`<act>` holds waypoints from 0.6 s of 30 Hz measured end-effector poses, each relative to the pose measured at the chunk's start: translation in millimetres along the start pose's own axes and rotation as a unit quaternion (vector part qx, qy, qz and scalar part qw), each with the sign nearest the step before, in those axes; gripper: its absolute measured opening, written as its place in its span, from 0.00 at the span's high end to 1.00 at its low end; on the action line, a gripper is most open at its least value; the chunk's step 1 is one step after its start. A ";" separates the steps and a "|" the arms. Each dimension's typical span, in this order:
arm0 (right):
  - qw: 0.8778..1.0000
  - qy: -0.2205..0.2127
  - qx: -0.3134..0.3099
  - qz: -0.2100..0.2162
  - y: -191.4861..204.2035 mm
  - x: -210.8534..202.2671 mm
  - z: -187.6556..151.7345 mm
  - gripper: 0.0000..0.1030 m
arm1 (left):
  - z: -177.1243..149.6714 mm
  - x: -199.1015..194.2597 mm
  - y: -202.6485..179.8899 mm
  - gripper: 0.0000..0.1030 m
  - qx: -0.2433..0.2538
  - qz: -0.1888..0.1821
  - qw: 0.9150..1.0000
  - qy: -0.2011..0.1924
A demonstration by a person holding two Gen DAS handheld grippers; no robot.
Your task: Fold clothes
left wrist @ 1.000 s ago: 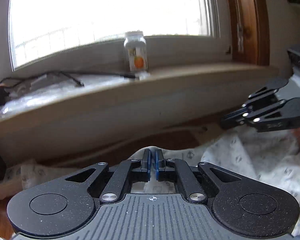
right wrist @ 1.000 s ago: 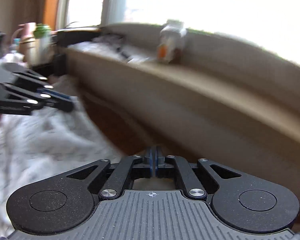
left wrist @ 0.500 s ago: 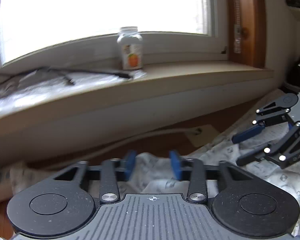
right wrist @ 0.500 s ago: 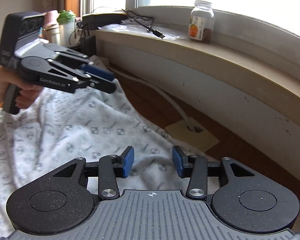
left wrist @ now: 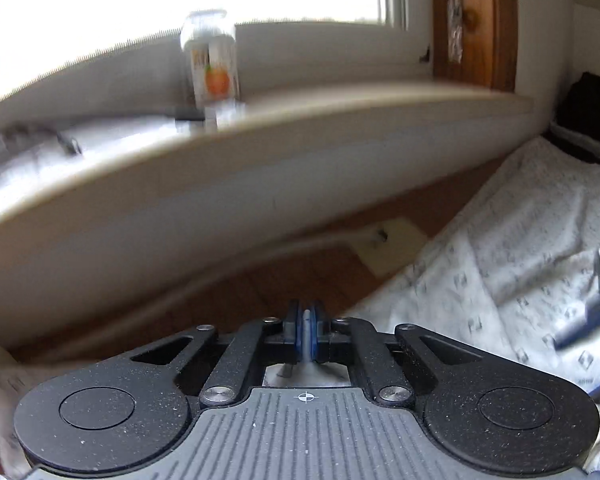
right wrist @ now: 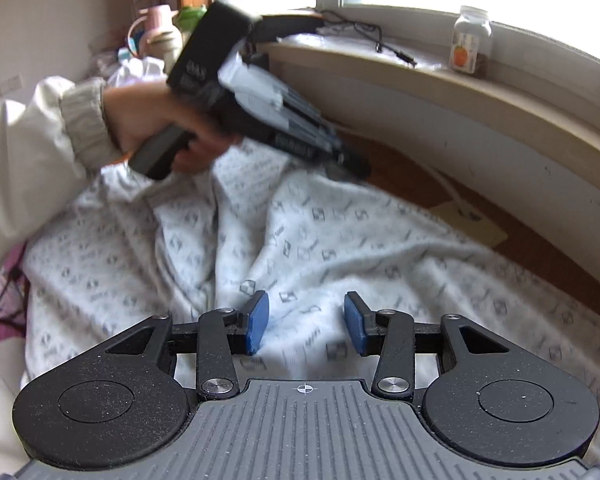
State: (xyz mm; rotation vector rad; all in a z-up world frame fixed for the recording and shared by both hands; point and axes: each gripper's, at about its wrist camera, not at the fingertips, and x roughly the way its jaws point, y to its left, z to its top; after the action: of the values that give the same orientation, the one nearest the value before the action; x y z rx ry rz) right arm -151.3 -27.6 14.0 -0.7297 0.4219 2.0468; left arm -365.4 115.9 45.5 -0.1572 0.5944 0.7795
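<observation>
Clamping printed garment, left tool; right tool closing, pads apart over cloth.

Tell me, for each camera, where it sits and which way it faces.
Left wrist: on the left gripper, aimed down over the table toward the windowsill; its fingers pinch the patterned cloth.
Right wrist: on the right gripper, fingers closing, no cloth pinched yet; sees the left hand and sleeve.
Shared: cloth, windowsill, bottle.

White garment, grey printed squares; blue pads.
</observation>
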 end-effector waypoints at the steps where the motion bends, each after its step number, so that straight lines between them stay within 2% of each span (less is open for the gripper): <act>1: 1.000 -0.007 -0.001 -0.002 0.3 -3.2 -1.5 0.92 | 2.1 -5.6 -1.7 0.96 0.001 0.011 1.000 -0.018; 6: 0.997 -0.067 0.012 -0.018 -2.2 -43.7 -6.0 0.93 | 19.0 -31.9 0.8 0.97 -0.037 0.055 0.993 -0.100; 8: 0.998 -0.064 0.017 0.008 0.9 -55.9 -9.4 0.93 | 16.7 -25.4 0.2 0.97 -0.038 0.064 0.994 -0.085; 10: 0.999 -0.038 0.024 0.028 6.7 -53.5 -15.6 0.90 | 14.3 -19.0 -0.4 0.97 -0.040 0.074 0.994 -0.070; 11: 0.999 -0.031 0.021 0.023 8.4 -52.7 -18.9 0.88 | 12.5 -15.6 -0.5 0.97 -0.041 0.077 0.994 -0.061; 13: 1.000 -0.020 0.010 0.002 10.6 -52.0 -25.4 0.74 | 1.0 -8.3 -1.9 0.97 -0.047 0.076 0.995 -0.038; 16: 0.998 -0.035 0.043 -0.018 -12.4 -70.7 -33.2 0.59 | -10.9 -8.3 -1.7 0.94 -0.051 0.071 0.996 -0.028; 18: 0.996 -0.045 0.067 -0.044 -32.3 -85.3 -39.4 0.56 | -16.7 -13.3 0.5 0.81 -0.057 0.066 0.996 -0.024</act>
State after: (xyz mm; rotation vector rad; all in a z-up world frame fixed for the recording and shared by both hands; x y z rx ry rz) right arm -74.7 -86.2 37.7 -0.5622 0.4624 1.9411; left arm -380.6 102.3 39.3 -0.2042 0.5190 0.9439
